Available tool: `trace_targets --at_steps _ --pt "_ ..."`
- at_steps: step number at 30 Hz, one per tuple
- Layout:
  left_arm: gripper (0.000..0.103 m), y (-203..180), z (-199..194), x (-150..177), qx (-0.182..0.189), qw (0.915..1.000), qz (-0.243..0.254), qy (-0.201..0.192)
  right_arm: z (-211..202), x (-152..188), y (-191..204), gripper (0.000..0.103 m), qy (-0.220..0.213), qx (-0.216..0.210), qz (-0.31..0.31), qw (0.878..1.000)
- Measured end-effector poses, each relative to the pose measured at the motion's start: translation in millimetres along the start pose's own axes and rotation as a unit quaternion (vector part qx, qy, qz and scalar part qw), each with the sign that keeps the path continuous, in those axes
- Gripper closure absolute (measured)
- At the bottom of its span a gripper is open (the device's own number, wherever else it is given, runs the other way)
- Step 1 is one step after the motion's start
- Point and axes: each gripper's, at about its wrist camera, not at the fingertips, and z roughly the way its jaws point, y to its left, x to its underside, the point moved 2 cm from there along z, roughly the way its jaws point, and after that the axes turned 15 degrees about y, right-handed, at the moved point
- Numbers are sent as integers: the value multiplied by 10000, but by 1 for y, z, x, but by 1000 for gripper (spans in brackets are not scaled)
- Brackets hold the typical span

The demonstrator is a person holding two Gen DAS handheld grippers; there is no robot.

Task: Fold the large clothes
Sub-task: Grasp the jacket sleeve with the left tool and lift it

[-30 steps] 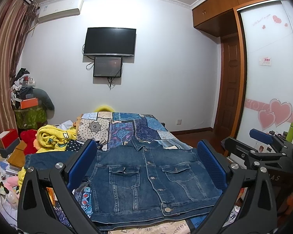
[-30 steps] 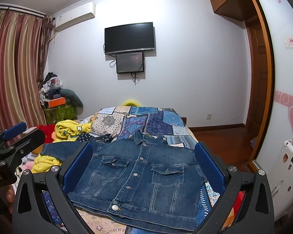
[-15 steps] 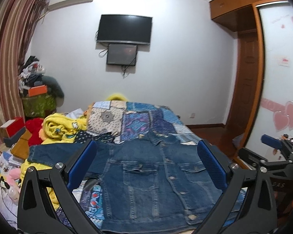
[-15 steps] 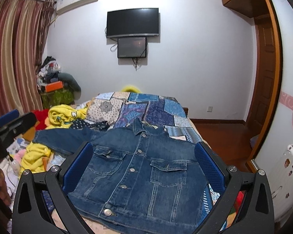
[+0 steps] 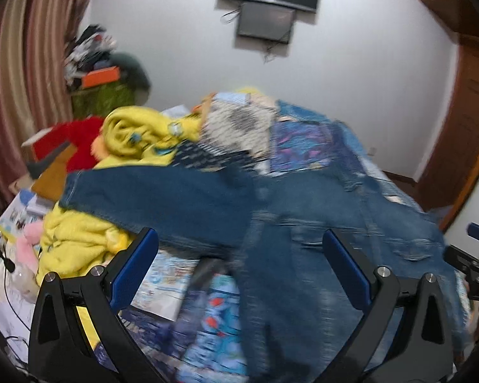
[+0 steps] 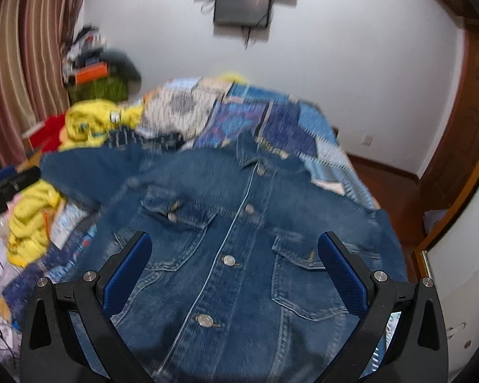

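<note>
Blue denim jacket [image 6: 239, 239] lies flat, front up, on patchwork-quilt bed [image 6: 287, 121]; collar toward far wall, hem toward camera; one sleeve [image 5: 150, 198] stretched left over yellow fleece pile [image 5: 76, 239]; left hand-held gripper [image 5: 239, 268] wide, empty; right hand-held gripper [image 6: 236, 265] wide, empty; hem cut off, frames blurred.

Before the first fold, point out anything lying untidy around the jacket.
The denim jacket lies flat, buttoned, front up on the bed. Its one visible sleeve stretches sideways over a crumpled yellow garment instead of lying flat. Both tongs, left and right, are open and empty.
</note>
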Motion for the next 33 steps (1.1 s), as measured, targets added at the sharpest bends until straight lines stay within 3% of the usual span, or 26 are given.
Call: trace_targets --at_steps 6,10,14,17,23,25,27,31,33 --pt "0 80 58 -11 -274 9981 -377 415 40 -15 5 0 451 274 -269 9982" --pt "0 125 95 -19 189 9926 -778 908 57 -24 3 0 653 310 -293 9970" --pt "13 159 129 -21 867 9779 -1297 1391 65 -30 3 0 732 209 -183 9969" --pt "15 179 150 -23 1318 9629 -1750 1576 69 -32 1 0 825 89 -113 9965" --pt "26 211 190 -29 1635 9387 -2442 1803 71 -34 -2 0 837 84 -42 9964" --pt "30 215 199 -34 1556 9380 -2466 1873 69 -36 -4 0 788 202 -92 9966" --pt "46 216 205 -42 1413 9407 -2399 1940 68 -38 -6 0 785 277 -99 9965" --pt "66 216 206 -59 1032 9514 -2172 1926 63 -39 -11 0 745 291 -66 9968" --pt "76 210 199 -68 588 9613 -1903 1901 61 -38 -13 0 737 324 -73 9967"
